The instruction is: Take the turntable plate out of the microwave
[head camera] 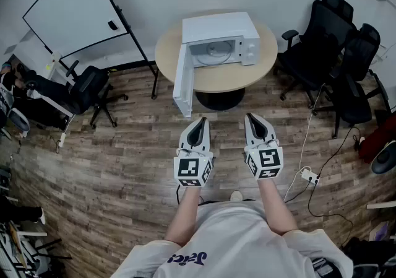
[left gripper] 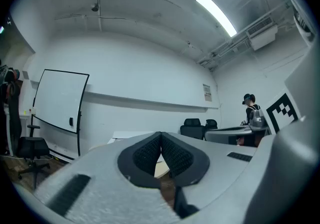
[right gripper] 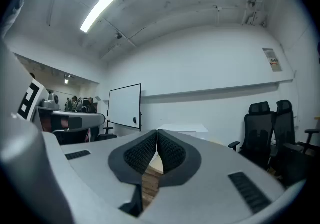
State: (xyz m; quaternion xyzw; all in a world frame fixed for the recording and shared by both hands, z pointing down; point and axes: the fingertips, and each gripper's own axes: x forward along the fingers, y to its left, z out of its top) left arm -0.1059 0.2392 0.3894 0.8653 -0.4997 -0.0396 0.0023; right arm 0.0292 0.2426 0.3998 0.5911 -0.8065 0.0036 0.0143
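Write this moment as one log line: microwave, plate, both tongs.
stage: task not started | microwave: on table, door open | plate: inside | left tongs: shut, empty | right tongs: shut, empty

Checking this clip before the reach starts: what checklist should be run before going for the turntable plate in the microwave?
1. Open door on the microwave: ok.
2. Sight of the turntable plate inside: ok.
3. Empty left gripper: ok; jaws together, must open to grasp.
4. Empty right gripper: ok; jaws together too.
5. Grippers close to the microwave: not ok; both over the floor, short of the table.
6. Plate free to lift: cannot tell.
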